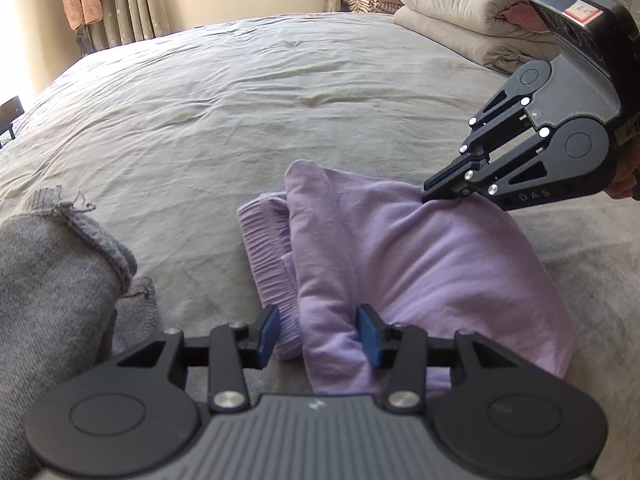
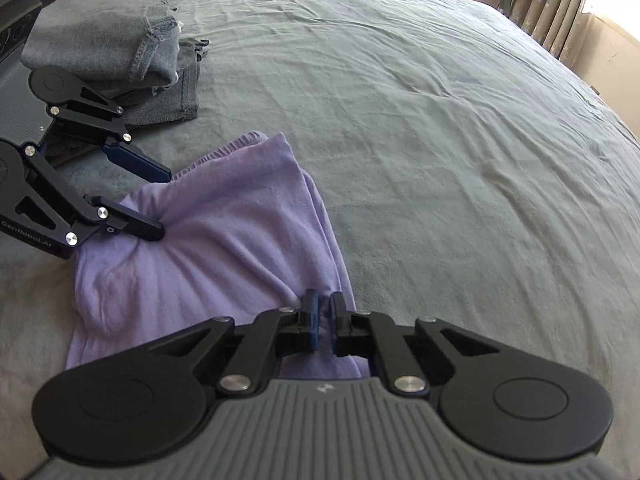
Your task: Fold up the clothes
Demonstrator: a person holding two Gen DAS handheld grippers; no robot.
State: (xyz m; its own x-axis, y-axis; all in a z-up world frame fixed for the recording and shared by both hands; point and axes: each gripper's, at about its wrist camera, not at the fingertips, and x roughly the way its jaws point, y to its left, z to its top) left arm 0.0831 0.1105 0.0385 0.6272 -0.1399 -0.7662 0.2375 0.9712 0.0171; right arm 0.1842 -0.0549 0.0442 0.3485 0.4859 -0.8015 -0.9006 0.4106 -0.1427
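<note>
In the left wrist view, your left tongs [image 1: 318,334] are standing wide apart, straddling a fold of the lilac garment [image 1: 400,264] lying bunched on the grey bed [image 1: 240,112], while your right tongs [image 1: 430,194] are pinching its far edge. In the right wrist view, your right tongs [image 2: 324,312] are gripping the lilac garment [image 2: 208,240], with a grey folded pile [image 2: 112,52] lying beyond your left tongs [image 2: 162,204].

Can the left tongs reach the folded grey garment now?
Probably yes. The left tongs stand open astride the lilac garment, holding nothing, and the folded grey garment lies close beside them on the bed with nothing between.
</note>
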